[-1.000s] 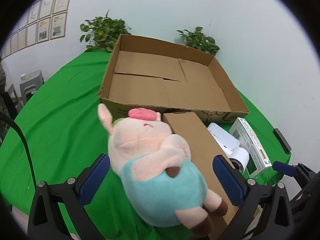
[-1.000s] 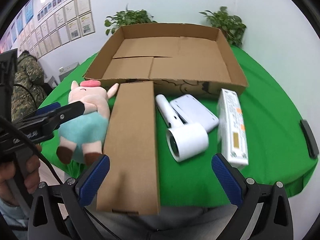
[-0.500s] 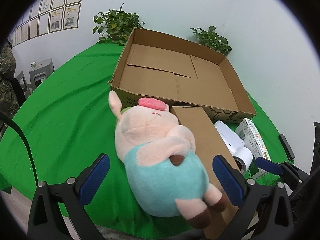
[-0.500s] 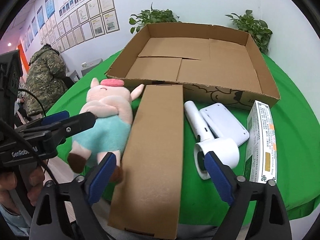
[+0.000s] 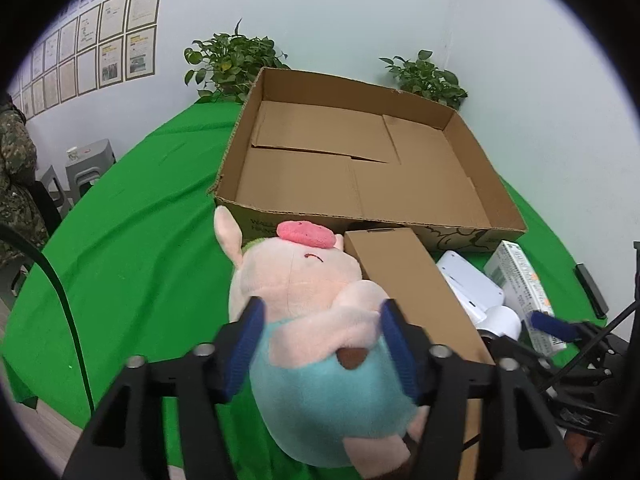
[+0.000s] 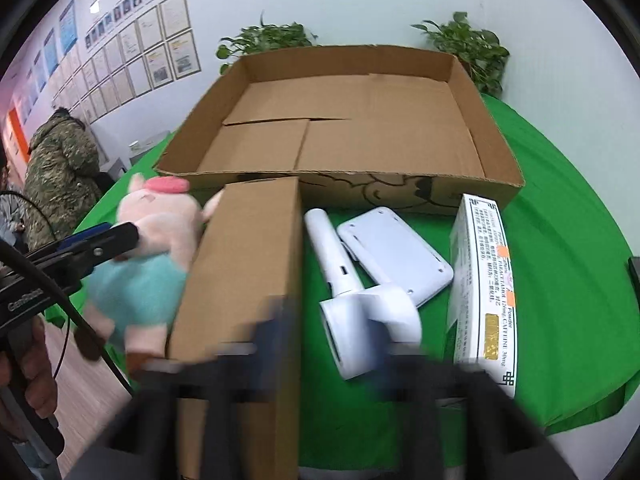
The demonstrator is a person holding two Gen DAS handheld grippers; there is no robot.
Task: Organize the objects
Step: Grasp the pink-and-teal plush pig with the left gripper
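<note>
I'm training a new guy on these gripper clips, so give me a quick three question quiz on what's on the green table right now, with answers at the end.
1. True or false: the big open cardboard box already holds the plush pig.
2. Which item lies directly between the pig and the white handheld device? A) medicine carton B) long closed cardboard box C) flat white pad
3. Fill in: the left gripper has its jaws on either side of the ____.

Key
1. False: the box is empty and the pig lies on the green cloth in front of it.
2. B, the long closed cardboard box.
3. Plush pig; the jaws are closing on it.
</note>
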